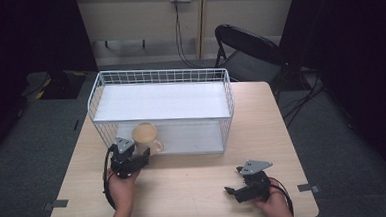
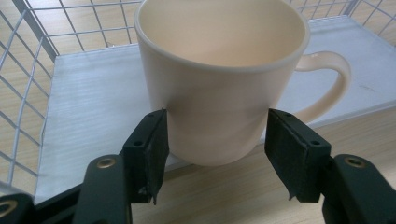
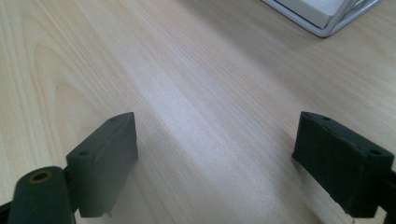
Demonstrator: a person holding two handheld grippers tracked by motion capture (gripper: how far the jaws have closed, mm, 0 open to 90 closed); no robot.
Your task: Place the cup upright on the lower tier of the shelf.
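A cream mug (image 2: 219, 93) with its handle to the right stands at the front edge of the white lower shelf (image 2: 93, 107) of a wire rack (image 1: 159, 76). My left gripper (image 2: 215, 119) is shut on the mug, one black pad pressed on each side of its lower body. In the high view the mug (image 1: 145, 135) sits under the rack's upper shelf at the front left, with the left gripper (image 1: 141, 154) just in front of it. My right gripper (image 1: 235, 190) hovers open over the bare wooden table (image 3: 187, 70) at the front right, nothing between its jaws (image 3: 215, 158).
The rack's white upper shelf (image 1: 160, 102) overhangs the mug. Wire mesh walls (image 2: 28, 28) close the rack's left side and back. A rack foot (image 3: 327, 25) lies ahead of the right gripper. A black folding chair (image 1: 248, 50) stands behind the table.
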